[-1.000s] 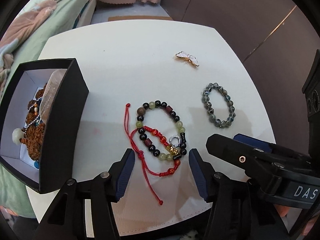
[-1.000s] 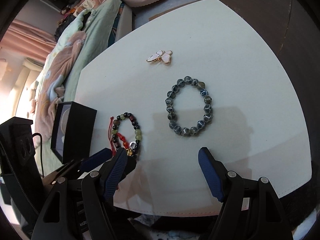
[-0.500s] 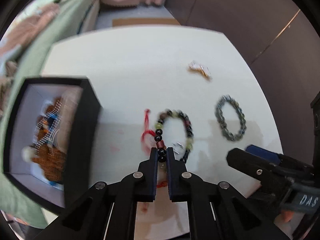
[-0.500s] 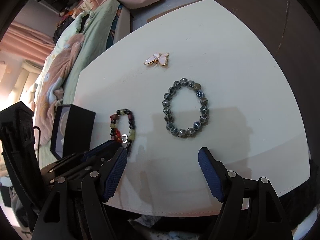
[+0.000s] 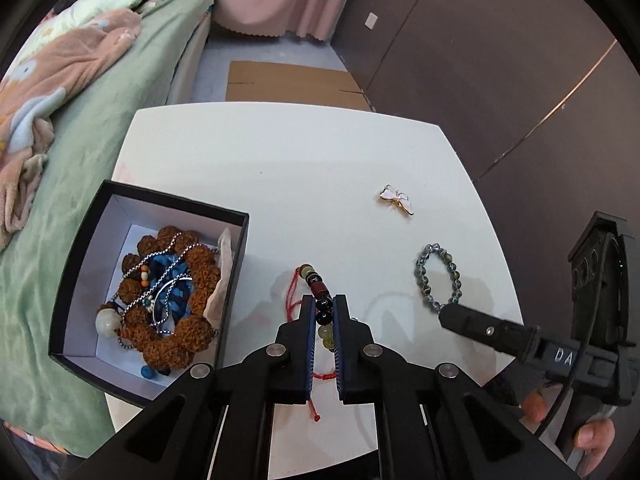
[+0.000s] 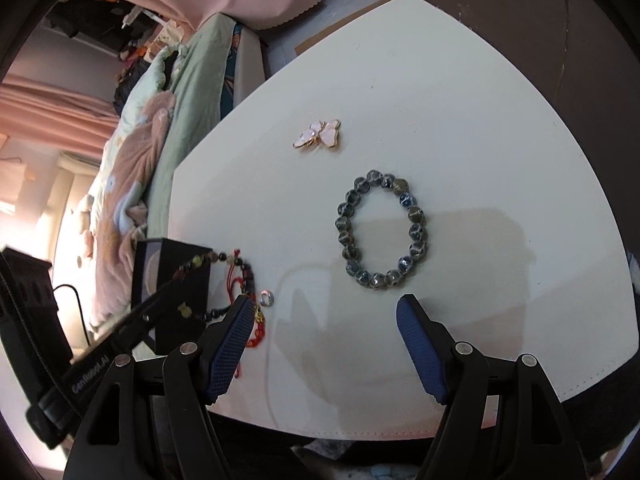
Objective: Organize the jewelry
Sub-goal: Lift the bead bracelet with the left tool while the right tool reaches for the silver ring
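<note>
My left gripper [image 5: 323,310] is shut on the multicolour bead bracelet with red cord [image 5: 317,289] and holds it lifted above the white table [image 5: 304,184], just right of the black jewelry box [image 5: 236,272]. The box holds several brown bead strands and a chain. The bracelet also shows hanging in the right wrist view [image 6: 244,276]. My right gripper [image 6: 326,344] is open and empty, just short of the grey-blue bead bracelet [image 6: 382,228], which lies flat. A white butterfly brooch [image 6: 318,136] lies farther back.
A bed with green and pink bedding [image 5: 60,120] runs along the table's left side. Flat cardboard [image 5: 292,84] lies on the floor beyond the table. A dark wall stands to the right.
My left gripper closed on the multicolour bracelet and lifted it off the table. The view rose and pulled back. The right gripper stayed open and nearly still.
</note>
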Motion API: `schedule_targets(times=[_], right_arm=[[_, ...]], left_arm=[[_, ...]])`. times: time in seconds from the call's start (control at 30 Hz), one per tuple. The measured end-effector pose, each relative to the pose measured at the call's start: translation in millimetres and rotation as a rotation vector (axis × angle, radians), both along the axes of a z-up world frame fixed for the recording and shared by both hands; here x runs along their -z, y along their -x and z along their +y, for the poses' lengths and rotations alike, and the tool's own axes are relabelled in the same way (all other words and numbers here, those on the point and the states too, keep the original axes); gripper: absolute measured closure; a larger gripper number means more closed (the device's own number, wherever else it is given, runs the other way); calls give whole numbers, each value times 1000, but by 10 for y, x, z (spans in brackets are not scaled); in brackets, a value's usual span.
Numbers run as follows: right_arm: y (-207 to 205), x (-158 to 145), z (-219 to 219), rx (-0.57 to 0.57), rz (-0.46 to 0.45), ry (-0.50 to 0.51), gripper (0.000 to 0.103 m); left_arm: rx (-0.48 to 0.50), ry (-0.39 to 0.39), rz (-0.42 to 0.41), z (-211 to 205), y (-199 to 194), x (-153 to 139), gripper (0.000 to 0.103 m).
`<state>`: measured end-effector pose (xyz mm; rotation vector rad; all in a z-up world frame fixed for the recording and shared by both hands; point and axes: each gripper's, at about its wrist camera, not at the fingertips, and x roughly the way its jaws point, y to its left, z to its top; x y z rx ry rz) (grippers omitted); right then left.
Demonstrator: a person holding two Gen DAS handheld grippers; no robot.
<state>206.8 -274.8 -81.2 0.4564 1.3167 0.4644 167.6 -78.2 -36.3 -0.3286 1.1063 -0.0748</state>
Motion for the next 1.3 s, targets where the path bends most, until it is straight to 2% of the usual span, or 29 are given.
schedule_targets(times=[0.17,0.43,0.57,0.77,0.83,1.0,1.1,1.2,1.3], right_arm=[[-38,31,-60,20,17,-19,29],[-23,-1,-43,22,2,-45,29],[-3,-15,101,-8,-8,-42,29],[52,-58,451,-79,-60,3,30],[61,-48,561,-99,-67,36,34],[74,-6,830,-143,-74,105,55],[63,16,909,-128,-81,163,66],[43,35,934,-109,-88,214,74],[57,12,984,-111,-115,260,74]], left_arm=[[-6,40,-42,122,59,-168,95],[-28,60,-158,270,147,-700,95],[-43,47,-211,351,199,-916,95],[-70,38,-243,491,259,-1070,95],[-75,36,-247,528,293,-1087,95],[-87,33,-250,620,363,-1100,95],[-94,35,-253,661,400,-1109,95],[-97,37,-255,694,433,-1126,95],[-101,36,-258,718,460,-1144,95]])
